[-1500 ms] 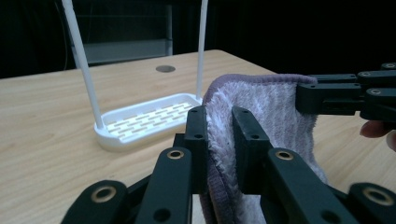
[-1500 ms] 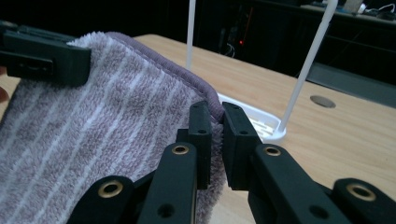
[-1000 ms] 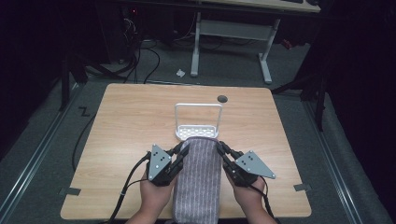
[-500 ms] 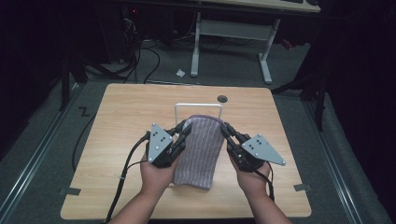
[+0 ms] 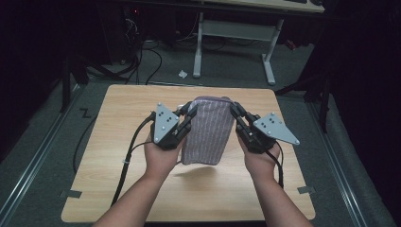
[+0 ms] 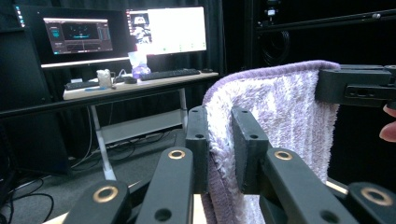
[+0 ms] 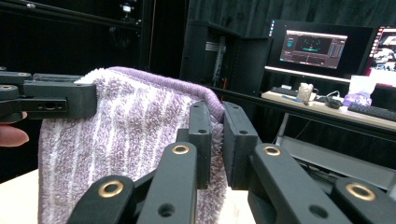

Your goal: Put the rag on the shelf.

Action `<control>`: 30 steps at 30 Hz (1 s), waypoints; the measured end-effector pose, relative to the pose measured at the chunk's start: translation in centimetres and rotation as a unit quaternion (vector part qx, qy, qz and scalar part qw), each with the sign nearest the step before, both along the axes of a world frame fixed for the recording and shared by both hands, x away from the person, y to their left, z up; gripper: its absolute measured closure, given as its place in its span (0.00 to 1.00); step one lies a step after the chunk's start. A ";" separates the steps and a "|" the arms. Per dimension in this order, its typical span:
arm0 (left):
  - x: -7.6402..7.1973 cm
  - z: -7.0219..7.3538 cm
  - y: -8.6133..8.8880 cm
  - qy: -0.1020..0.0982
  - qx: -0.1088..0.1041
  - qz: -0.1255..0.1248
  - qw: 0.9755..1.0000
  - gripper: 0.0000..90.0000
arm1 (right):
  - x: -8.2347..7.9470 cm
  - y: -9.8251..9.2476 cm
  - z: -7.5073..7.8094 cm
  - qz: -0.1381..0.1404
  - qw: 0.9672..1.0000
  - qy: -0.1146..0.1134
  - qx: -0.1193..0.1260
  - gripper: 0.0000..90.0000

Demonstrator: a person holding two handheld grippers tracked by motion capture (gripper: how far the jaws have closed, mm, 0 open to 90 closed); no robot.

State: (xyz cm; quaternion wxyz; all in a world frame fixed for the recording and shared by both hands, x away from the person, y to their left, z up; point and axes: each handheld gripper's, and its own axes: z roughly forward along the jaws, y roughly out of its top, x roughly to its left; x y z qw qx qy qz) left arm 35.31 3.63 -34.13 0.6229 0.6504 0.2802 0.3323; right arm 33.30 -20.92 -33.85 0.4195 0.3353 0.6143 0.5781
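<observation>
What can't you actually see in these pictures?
- High view: the table behind the lifted purple striped towel is hidden by it.
- Left gripper view: the towel's lower end is cut off by the bottom edge.
- Right gripper view: the monitor text is too small to read.

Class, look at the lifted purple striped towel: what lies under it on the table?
Under the towel shows bare wooden table carrying its shadow. Whatever stands behind its upper part is covered.
</observation>
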 end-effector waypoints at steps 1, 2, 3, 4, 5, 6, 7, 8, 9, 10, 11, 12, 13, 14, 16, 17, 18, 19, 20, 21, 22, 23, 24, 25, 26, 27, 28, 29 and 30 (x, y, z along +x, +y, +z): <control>0.1 0.0 -0.1 -0.001 0.000 0.000 1.000 0.87 | 0.1 0.0 0.0 -0.001 1.000 0.001 0.000 0.93; 0.4 0.0 -0.1 -0.003 -0.002 -0.004 1.000 0.87 | 0.3 -0.1 0.1 -0.003 1.000 0.001 -0.001 0.93; 0.4 0.0 -0.1 -0.003 -0.002 -0.004 1.000 0.87 | 0.5 -0.1 0.2 -0.004 1.000 0.002 -0.001 0.93; 0.7 0.1 -0.1 -0.010 -0.002 -0.010 1.000 0.87 | 0.7 -0.2 0.3 -0.006 1.000 0.003 0.001 0.93; 1.4 0.1 0.0 -0.004 -0.003 -0.011 1.000 0.87 | 0.9 -0.3 0.4 -0.005 1.000 0.005 0.004 0.93; 1.4 0.1 0.0 -0.004 -0.003 -0.011 1.000 0.87 | 0.9 -0.3 0.4 -0.005 1.000 0.005 0.004 0.93; 1.7 0.2 -0.1 0.006 -0.006 -0.014 1.000 0.87 | 1.1 -0.3 0.5 -0.006 1.000 0.005 0.004 0.93; 1.9 0.2 0.0 0.006 -0.006 -0.014 1.000 0.87 | 1.5 -0.3 0.8 -0.008 1.000 0.006 0.002 0.93; 2.2 0.4 -0.1 -0.003 -0.002 -0.011 1.000 0.87 | 1.7 -0.2 0.9 -0.010 1.000 0.005 0.001 0.93; 2.4 0.5 -0.1 -0.006 0.000 -0.011 1.000 0.87 | 2.0 -0.2 1.0 -0.012 1.000 0.004 0.000 0.93; 2.6 0.6 -0.1 -0.008 0.000 -0.009 1.000 0.87 | 2.0 -0.2 1.0 -0.012 1.000 0.004 0.000 0.93; 2.8 0.8 -0.1 -0.009 -0.001 -0.011 1.000 0.87 | 2.6 -0.1 1.3 -0.015 1.000 0.003 0.001 0.93; 3.1 0.9 -0.1 -0.006 -0.002 -0.014 1.000 0.88 | 2.9 -0.1 1.4 -0.015 1.000 0.005 0.003 0.93; 3.4 1.0 -0.1 -0.007 -0.005 -0.016 1.000 0.88 | 2.9 -0.1 1.4 -0.015 1.000 0.005 0.003 0.93; 4.1 1.3 0.0 -0.011 0.000 -0.013 1.000 0.88 | 4.0 -0.1 1.8 -0.017 1.000 0.007 0.006 0.93; 4.4 1.4 0.0 -0.008 0.000 -0.013 1.000 0.88 | 4.0 -0.1 1.8 -0.017 1.000 0.007 0.006 0.93; 4.8 1.5 0.1 -0.008 0.002 -0.010 1.000 0.88 | 4.7 0.1 2.0 -0.016 1.000 0.007 0.007 0.93; 5.2 1.6 0.1 -0.008 0.002 -0.008 1.000 0.88 | 5.1 0.2 2.1 -0.015 1.000 0.009 0.008 0.93; 5.6 1.6 0.2 -0.008 0.002 -0.007 1.000 0.88 | 5.1 0.2 2.1 -0.015 1.000 0.009 0.008 0.93; 6.3 1.7 0.4 -0.010 0.004 -0.003 1.000 0.88 | 6.1 0.6 2.3 -0.016 1.000 0.012 0.007 0.93; 6.7 1.7 0.6 -0.010 0.006 0.000 1.000 0.88 | 6.1 0.6 2.3 -0.016 1.000 0.012 0.007 0.93; 7.2 1.6 0.8 -0.006 0.002 -0.001 1.000 0.88 | 6.5 0.8 2.4 -0.017 1.000 0.013 0.005 0.93; 7.6 1.6 0.9 -0.003 -0.001 -0.004 1.000 0.87 | 6.9 0.9 2.5 -0.017 1.000 0.015 0.005 0.93; 8.1 1.5 1.1 0.003 -0.004 -0.003 1.000 0.87 | 7.8 1.3 2.7 -0.017 1.000 0.015 0.000 0.93; 8.5 1.4 1.3 0.010 -0.006 -0.002 1.000 0.87 | 8.2 1.5 2.8 -0.016 1.000 0.016 -0.002 0.93; 9.0 1.3 1.4 0.012 -0.008 -0.001 1.000 0.87 | 8.2 1.5 2.8 -0.016 1.000 0.016 -0.002 0.93; 9.3 1.3 1.4 0.013 -0.006 0.002 1.000 0.87 | 8.7 1.7 2.9 -0.016 1.000 0.016 -0.003 0.93; 9.6 1.2 1.5 0.015 -0.006 0.004 1.000 0.87 | 9.1 1.8 3.0 -0.015 1.000 0.018 -0.001 0.93; 9.9 1.2 1.6 0.016 -0.011 0.007 1.000 0.87 | 10.1 2.0 3.1 -0.013 1.000 0.021 0.003 0.93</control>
